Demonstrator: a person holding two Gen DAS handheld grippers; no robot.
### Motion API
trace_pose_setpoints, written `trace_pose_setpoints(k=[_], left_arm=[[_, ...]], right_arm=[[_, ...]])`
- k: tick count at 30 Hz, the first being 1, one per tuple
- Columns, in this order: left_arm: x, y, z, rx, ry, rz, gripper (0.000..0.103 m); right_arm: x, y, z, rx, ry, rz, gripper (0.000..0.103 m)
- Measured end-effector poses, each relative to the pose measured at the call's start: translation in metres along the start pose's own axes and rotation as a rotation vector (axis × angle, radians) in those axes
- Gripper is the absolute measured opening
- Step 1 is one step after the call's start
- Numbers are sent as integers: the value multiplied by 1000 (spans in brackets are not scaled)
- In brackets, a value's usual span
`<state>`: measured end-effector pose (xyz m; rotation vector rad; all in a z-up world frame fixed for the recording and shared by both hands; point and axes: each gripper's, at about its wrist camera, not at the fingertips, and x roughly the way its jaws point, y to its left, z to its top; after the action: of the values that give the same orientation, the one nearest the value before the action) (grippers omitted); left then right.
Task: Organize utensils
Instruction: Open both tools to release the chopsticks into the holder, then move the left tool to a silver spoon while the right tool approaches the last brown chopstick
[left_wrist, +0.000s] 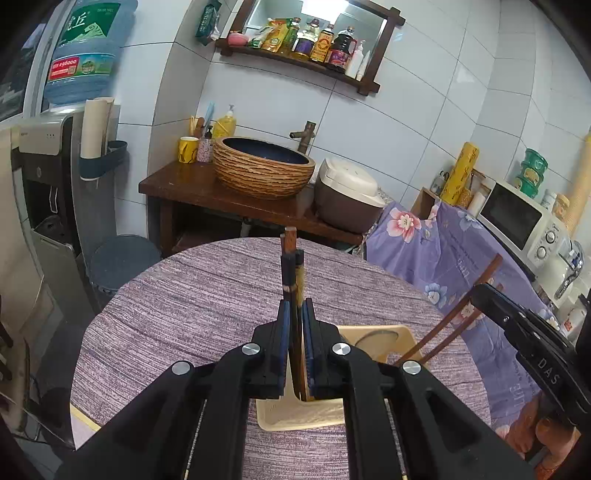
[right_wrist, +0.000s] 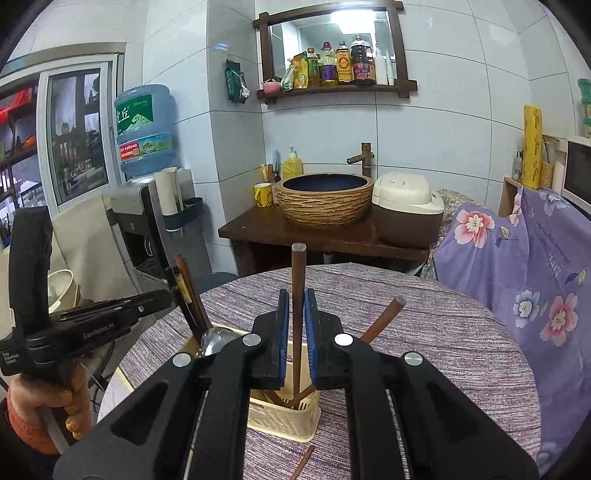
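Observation:
A cream plastic utensil holder (left_wrist: 373, 341) (right_wrist: 284, 417) stands on the purple-clothed round table (left_wrist: 184, 295). My left gripper (left_wrist: 295, 304) closes its blue pads against a bundle of upright dark and brown utensil handles (left_wrist: 290, 258) whose lower ends reach into the holder. In the right wrist view the left gripper (right_wrist: 168, 297) shows from the side, with a silver spoon bowl (right_wrist: 218, 341) below it. My right gripper (right_wrist: 295, 295) straddles one upright brown handle (right_wrist: 298, 280) that stands in the holder, with slim gaps beside the pads. A second brown handle (right_wrist: 384, 319) leans out to the right.
One loose brown chopstick (right_wrist: 303, 461) lies on the cloth in front of the holder. Behind the table are a wooden stand with a basin (right_wrist: 325, 199) and a rice cooker (right_wrist: 406, 210). A flowered purple cover (right_wrist: 517, 277) drapes the right side. A water dispenser (right_wrist: 147, 221) stands left.

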<state>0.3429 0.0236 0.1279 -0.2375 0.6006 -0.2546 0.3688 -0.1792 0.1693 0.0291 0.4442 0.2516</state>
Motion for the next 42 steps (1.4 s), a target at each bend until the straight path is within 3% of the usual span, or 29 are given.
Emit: trace_pose_setpoints(k=[1, 3, 8, 9, 14, 17, 21, 27, 29, 35, 42], left_arm=[[-3, -2, -3, 8, -3, 7, 19], [-8, -4, -8, 24, -23, 25, 49], [-24, -8, -31, 71, -31, 53, 62], [-25, -7, -37, 74, -23, 58, 68], [-34, -7, -85, 113, 41, 74, 77], [-36, -10, -121, 146, 109, 73, 77], [-44, -17, -168, 139, 184, 56, 74], [-54, -36, -223, 166, 302, -15, 49], [-55, -41, -239, 169, 338, -19, 46], [-56, -53, -262, 176, 379, -25, 37], [-50, -75, -271, 272, 352, 68, 28]], right_arm=[[-2, 1, -2, -1, -5, -3, 26], [-11, 0, -7, 7, -30, -2, 48], [-34, 4, -25, -5, -56, -8, 56], [-38, 4, -30, -6, -54, -14, 61], [-61, 7, -70, -48, -64, -87, 80], [-68, 5, -100, -58, -28, -120, 87], [-72, 1, -146, -54, 60, -168, 89], [-88, -10, -201, 3, 132, -233, 92], [-92, -15, -212, 32, 143, -234, 92], [-103, -23, -228, 87, 154, -238, 92], [-111, -23, -232, 105, 150, -241, 92]])
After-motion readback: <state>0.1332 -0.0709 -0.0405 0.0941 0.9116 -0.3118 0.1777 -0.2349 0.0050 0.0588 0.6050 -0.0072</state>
